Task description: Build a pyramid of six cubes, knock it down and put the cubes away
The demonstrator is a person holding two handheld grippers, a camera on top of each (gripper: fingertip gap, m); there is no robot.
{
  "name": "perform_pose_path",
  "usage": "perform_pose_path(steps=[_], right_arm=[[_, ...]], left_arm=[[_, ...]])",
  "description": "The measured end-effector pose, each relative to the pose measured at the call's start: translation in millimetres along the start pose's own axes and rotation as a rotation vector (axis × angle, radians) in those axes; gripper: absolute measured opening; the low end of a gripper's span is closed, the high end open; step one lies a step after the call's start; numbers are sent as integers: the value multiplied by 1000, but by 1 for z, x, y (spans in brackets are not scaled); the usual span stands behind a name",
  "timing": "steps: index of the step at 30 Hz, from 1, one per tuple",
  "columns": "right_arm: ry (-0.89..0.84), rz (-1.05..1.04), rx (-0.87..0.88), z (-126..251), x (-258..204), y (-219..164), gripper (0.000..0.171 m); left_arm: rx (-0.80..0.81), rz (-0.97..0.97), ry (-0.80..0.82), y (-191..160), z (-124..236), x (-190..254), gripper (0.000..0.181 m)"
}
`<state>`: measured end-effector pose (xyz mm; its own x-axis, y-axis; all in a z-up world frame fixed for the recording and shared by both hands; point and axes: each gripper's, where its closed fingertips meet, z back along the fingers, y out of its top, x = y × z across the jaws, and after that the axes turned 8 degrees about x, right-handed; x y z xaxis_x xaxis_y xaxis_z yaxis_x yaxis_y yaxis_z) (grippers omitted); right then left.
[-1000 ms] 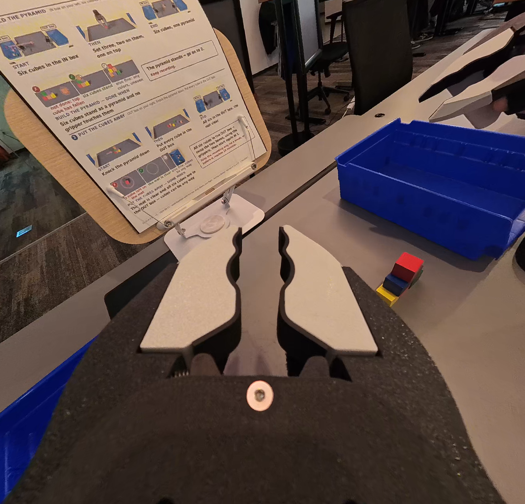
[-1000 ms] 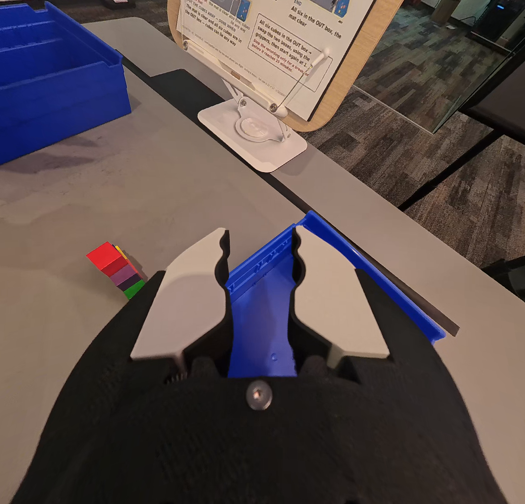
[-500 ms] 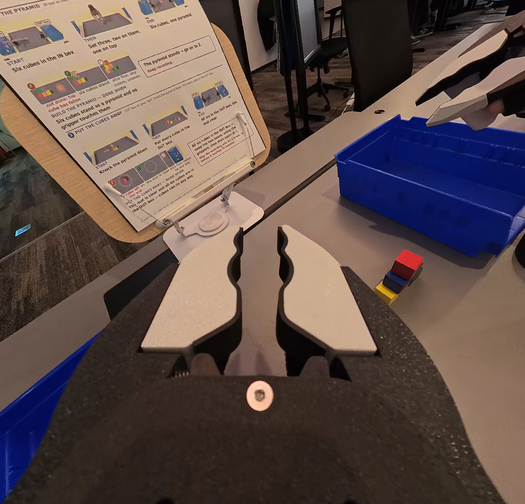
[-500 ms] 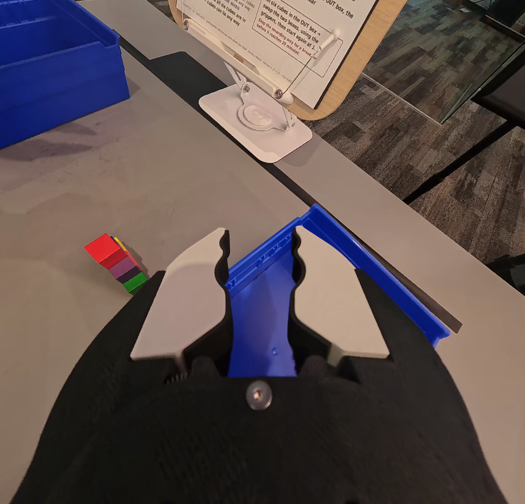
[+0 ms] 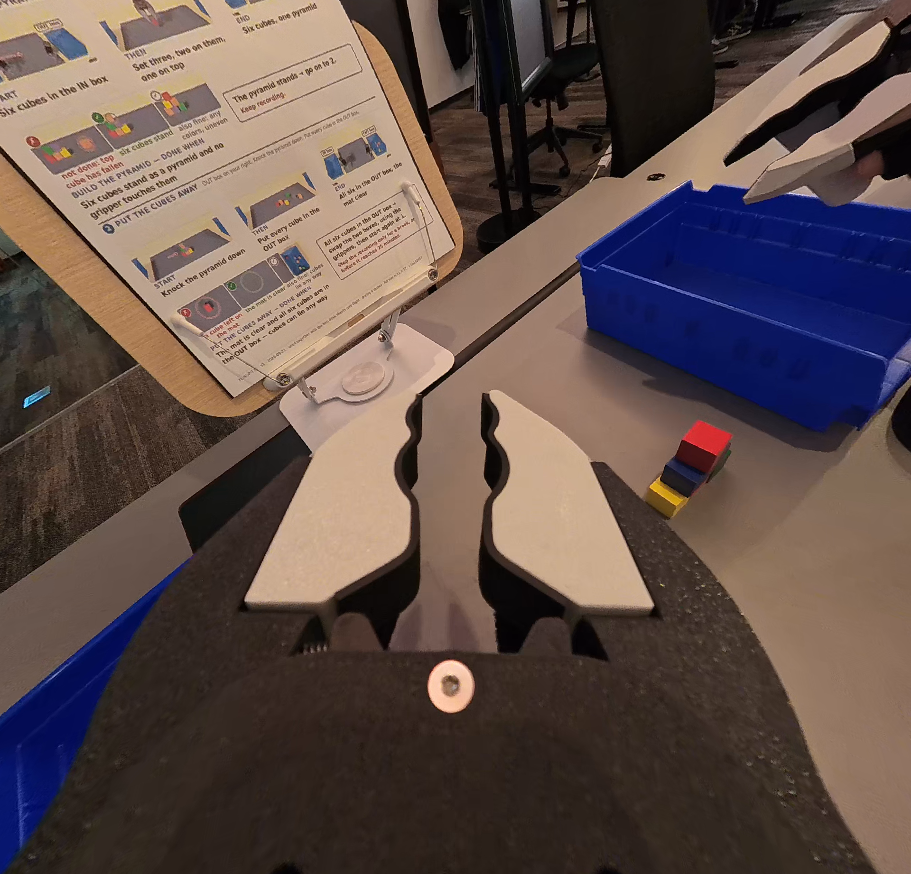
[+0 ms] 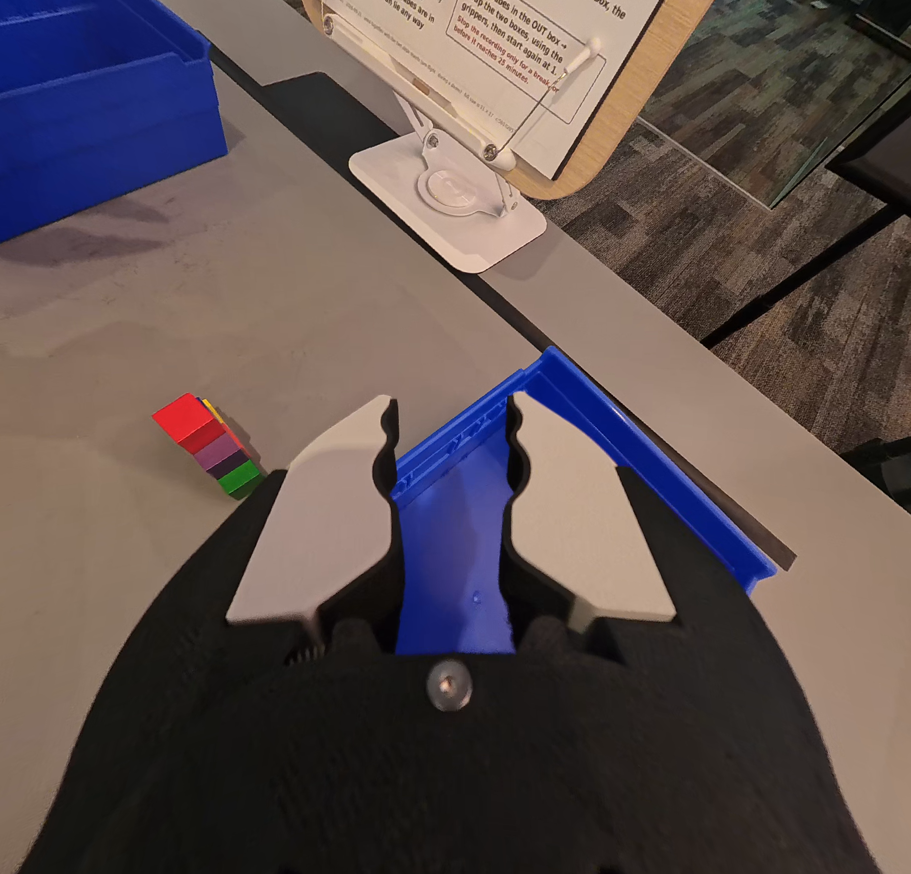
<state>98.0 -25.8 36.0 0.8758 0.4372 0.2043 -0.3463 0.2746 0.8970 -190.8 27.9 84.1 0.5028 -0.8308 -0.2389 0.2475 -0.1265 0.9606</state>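
The left gripper hangs above the grey table with its fingers spread a little apart and nothing between them, pointing toward the white base of the instruction sheet stand. The pyramid of cubes stands on the table ahead and to the right of this gripper, well clear of its fingertips; from this side a red cube sits on top, a dark blue cube below it and a yellow cube at the bottom. Beyond the pyramid lies a blue box, and the right gripper is held above its far end. In the right wrist view the right gripper is likewise parted and holds nothing, poised over the near corner of that blue box. The pyramid lies to its left, close beside the gripper's left finger but not touching it, showing red, purple and green faces. A second blue box sits at the far left of the table.
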Motion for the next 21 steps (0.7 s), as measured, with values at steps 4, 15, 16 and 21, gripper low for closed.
perform_pose_path(steps=[4,15,16,21], right_arm=[[1,0,-3,7,0,0,43],[74,11,-15,4,-17,3,43],[96,27,-22,4,-24,5,43],[264,64,-93,7,-79,10,41]], left_arm=[[2,1,-6,2,4,-1,22],[-9,-3,17,1,12,-12,22],[-11,-6,25,2,14,-14,22],[7,6,54,8,28,-27,22]])
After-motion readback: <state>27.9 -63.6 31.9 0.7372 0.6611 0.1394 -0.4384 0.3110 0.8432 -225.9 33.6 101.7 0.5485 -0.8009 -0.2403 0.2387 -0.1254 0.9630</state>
